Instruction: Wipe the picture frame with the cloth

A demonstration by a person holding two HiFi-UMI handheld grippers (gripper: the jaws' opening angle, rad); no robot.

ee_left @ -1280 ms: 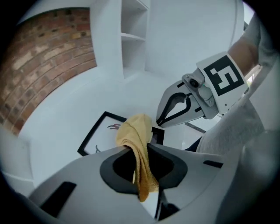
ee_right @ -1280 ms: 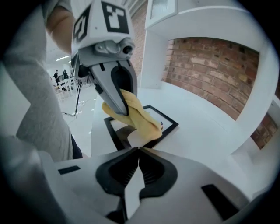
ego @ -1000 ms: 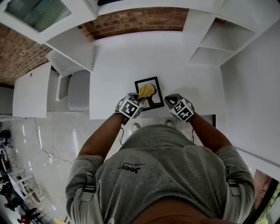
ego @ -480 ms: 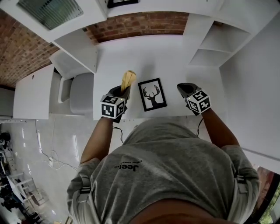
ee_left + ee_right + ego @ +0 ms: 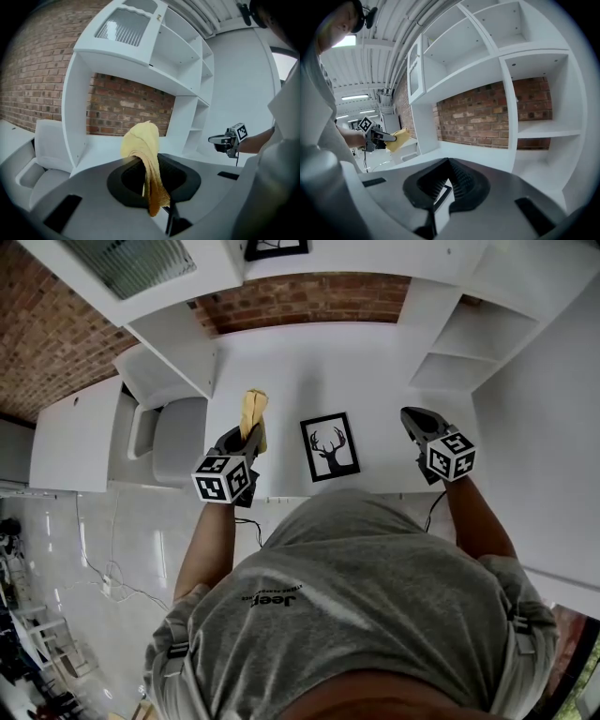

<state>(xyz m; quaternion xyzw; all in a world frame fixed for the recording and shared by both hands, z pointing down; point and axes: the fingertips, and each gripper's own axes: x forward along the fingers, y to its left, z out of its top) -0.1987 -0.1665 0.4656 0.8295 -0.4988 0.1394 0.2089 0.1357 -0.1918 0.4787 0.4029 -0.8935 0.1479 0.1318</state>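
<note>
Picture frame (image 5: 330,447): black border, stag print, lying flat and face up on the white table (image 5: 375,362), close to the front edge and roughly midway along it. Its long axis runs from the front edge toward the back, tipped a little off square. Cloth (image 5: 251,415): yellow, bunched, pinched in the left tool (image 5: 246,437), whose jaws are closed on it; the left gripper view shows one fold standing up past the tips and a tail hanging back between the jaws. It is raised off the table, out toward the front-left corner and apart from the frame. Right tool (image 5: 413,415): jaws drawn together at the tips with nothing between them, held off toward the front-right corner, also apart from the frame. The frame thus sits between the two tools, about as far from one as from the other. It lies to the right of the cloth-bearing tool and slightly nearer the front edge. Judgement: no wiping contact at present, and to resume, the left tool needs to carry the cloth rightward and down onto the glass, then stroke along the long axis. White shelving (image 5: 464,329) and a brick wall (image 5: 300,294) stand behind.
</note>
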